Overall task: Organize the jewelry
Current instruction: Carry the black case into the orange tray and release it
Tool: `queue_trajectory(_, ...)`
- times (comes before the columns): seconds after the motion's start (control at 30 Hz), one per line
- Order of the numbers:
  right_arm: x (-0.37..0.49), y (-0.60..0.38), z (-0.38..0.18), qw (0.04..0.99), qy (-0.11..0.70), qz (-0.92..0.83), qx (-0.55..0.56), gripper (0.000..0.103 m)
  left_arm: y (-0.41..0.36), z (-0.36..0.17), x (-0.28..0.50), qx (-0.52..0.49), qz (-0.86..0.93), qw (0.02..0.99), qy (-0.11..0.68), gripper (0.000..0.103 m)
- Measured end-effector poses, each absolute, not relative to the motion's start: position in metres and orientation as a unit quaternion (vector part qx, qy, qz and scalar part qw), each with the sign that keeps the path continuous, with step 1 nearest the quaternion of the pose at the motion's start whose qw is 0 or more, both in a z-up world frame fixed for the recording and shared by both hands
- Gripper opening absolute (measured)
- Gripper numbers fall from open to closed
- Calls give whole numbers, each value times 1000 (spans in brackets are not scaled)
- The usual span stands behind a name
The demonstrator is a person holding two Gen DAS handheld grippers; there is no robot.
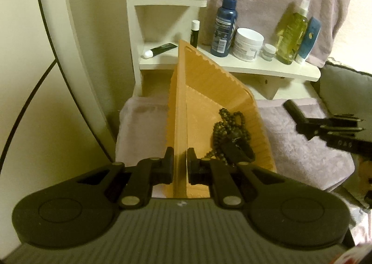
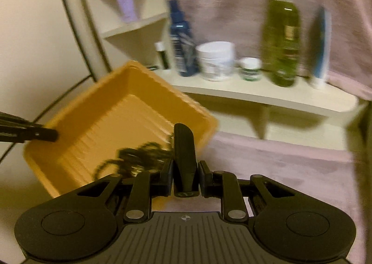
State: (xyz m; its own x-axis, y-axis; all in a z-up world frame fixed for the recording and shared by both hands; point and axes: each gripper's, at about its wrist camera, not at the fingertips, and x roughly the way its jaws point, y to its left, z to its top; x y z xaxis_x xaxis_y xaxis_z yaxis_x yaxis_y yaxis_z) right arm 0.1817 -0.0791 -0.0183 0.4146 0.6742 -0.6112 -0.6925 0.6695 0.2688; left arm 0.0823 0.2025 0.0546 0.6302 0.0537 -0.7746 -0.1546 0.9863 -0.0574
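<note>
Presently, left wrist view: orange tray, ribbed plastic, tilted steeply on edge above a pale lilac towel; its near wall is clamped between the fingers of the left gripper, which stand close together on either side of the rim. Contents: one dark beaded necklace, heaped with a black band-like piece against the tray's low side. The right gripper enters from the right, well apart from the tray, a black stick-shaped item projecting from it. Behind: white shelf carrying a blue bottle, a white jar and a green spray bottle. Right wrist view, blurred: right gripper, fingers closed on a black oblong object, its kind not legible; it is held upright just over the tray's near corner, with the beads below and to the left. The left gripper's tip shows at the tray's far rim. Status, judged: jewelry partly gathered; the held piece is not yet set down; no other loose jewelry is visible.
</note>
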Motion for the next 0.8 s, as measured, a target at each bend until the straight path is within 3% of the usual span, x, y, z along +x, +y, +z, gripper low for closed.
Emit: queue_trajectory(0.8, 170, -4, -37, 819, 393, 419, -14, 23, 264, 6, 82, -124, 43, 878, 459, 11)
